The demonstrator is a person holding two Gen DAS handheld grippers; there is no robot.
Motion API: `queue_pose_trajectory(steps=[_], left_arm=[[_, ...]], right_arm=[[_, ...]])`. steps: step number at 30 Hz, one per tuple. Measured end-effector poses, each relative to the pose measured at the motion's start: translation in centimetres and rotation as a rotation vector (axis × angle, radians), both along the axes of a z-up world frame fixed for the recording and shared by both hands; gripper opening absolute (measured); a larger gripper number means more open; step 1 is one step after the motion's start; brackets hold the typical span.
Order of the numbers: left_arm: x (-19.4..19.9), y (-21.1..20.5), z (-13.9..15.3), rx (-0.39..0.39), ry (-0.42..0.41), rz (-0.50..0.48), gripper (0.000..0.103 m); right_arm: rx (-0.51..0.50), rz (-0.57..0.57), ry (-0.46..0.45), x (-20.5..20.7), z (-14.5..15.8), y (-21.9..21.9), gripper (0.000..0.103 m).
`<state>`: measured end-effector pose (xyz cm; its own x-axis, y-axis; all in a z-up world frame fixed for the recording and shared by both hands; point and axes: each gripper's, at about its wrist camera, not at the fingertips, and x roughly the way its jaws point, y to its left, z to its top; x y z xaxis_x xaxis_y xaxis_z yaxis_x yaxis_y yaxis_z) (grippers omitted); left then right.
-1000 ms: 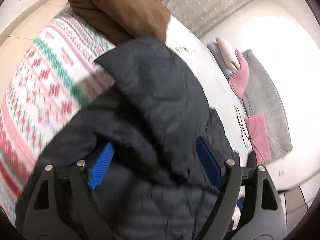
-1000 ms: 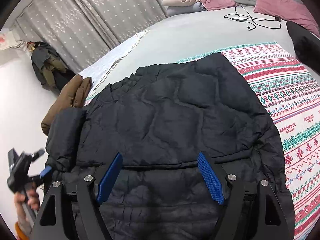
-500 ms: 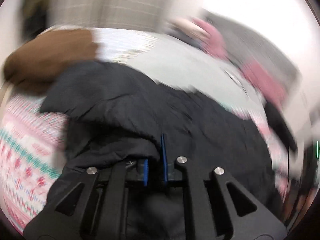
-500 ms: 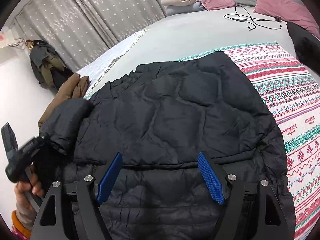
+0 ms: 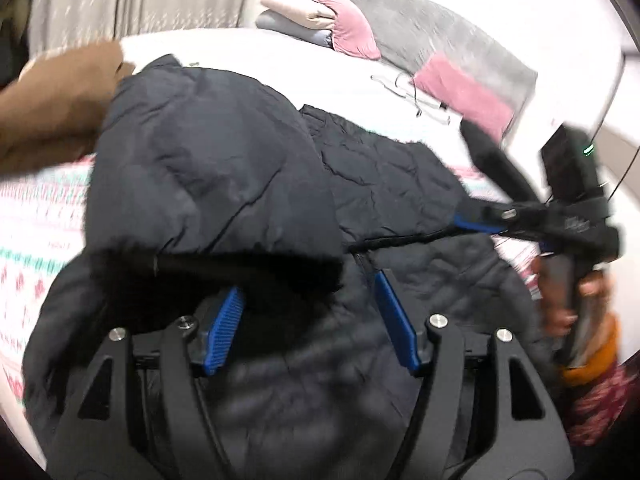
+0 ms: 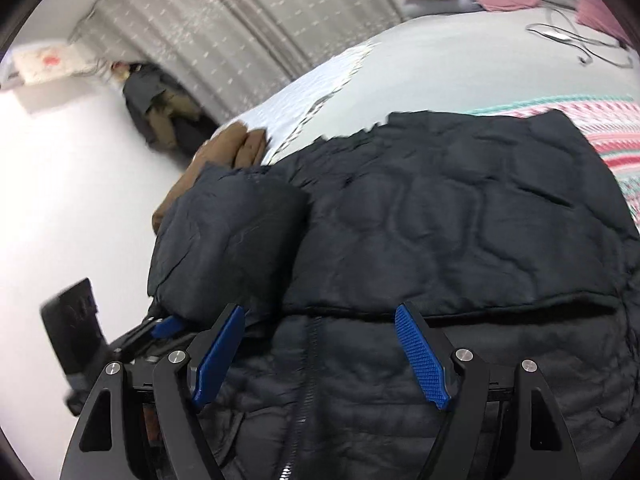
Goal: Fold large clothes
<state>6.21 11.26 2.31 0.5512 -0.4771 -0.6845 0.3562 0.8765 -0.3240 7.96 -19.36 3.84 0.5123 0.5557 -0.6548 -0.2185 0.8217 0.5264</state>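
Note:
A black quilted jacket [image 5: 384,184] lies on the bed; it also shows in the right wrist view [image 6: 460,220]. Its left sleeve [image 5: 208,168] is folded in over the body, also seen from the right wrist [image 6: 228,240]. My left gripper [image 5: 308,320] is open just above the jacket at the sleeve's cuff, holding nothing. My right gripper [image 6: 320,344] is open over the jacket's front near the zipper [image 6: 308,368], holding nothing. The right gripper also shows in the left wrist view [image 5: 476,220], at the jacket's right edge.
A brown garment [image 5: 52,108] lies at the jacket's far left, also in the right wrist view [image 6: 224,152]. A patterned red-and-green blanket [image 5: 36,216] covers the bed under the jacket. Pink and grey pillows [image 5: 460,80] and a cable [image 6: 576,40] lie at the bed's far end.
My left gripper shut on the sleeve, carried it over the jacket's body, and has now opened and let it go. My right gripper has shifted left and closer to the jacket.

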Motion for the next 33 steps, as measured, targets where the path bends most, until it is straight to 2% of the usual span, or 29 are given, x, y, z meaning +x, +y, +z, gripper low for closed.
queue_pose_trajectory(steps=[5,8,10,13,15,20,22,23,24,25,27,30,33], left_arm=[[-1.3,3.3,1.7,-0.089,-0.035,0.089,0.075],[-1.9,5.8,2.0,-0.192,-0.057,0.143,0.075],[-2.0,6.7,2.1,-0.208,-0.064,0.181,0.075],[-2.3,8.8,2.2,-0.238,-0.104,0.268,0.075],[-2.2,10.1,1.7,-0.252,-0.099,0.308,0.075],[-1.0,11.8,0.0,-0.243,-0.045,0.425,0.075],[-0.9,12.5,-0.2,-0.265,-0.044,0.447,0.075],[-0.9,12.7,-0.2,-0.277,-0.047,0.454,0.075],[-0.9,13.1,-0.1,-0.283,-0.049,0.456,0.075],[-0.9,13.1,-0.1,-0.284,-0.049,0.457,0.075],[-0.8,13.2,-0.3,-0.273,-0.048,0.459,0.075],[-0.7,13.1,-0.5,-0.269,-0.045,0.457,0.075],[-0.5,12.8,-0.6,-0.269,-0.037,0.456,0.075]], right_arm=[[-0.033,0.029,-0.013,1.0,1.8,2.9,0.079],[-0.083,0.095,-0.048,0.9,3.5,6.6,0.079],[-0.144,0.154,-0.092,0.6,4.6,10.1,0.079],[-0.296,0.228,-0.205,0.2,5.6,16.0,0.079],[-0.417,0.283,-0.285,0.5,5.5,20.3,0.079],[-0.616,0.379,-0.355,1.9,3.3,26.8,0.076],[-0.698,0.407,-0.360,2.4,1.8,28.6,0.069],[-0.729,0.412,-0.361,2.8,1.2,29.2,0.051],[-0.753,0.413,-0.357,3.2,0.7,29.4,0.024],[-0.765,0.408,-0.351,3.6,0.4,29.4,0.016],[-0.737,0.327,-0.364,4.7,1.0,27.7,0.010],[-0.508,0.141,-0.288,6.7,3.3,21.3,0.010],[-0.373,-0.003,-0.201,7.5,3.5,13.9,0.010]])
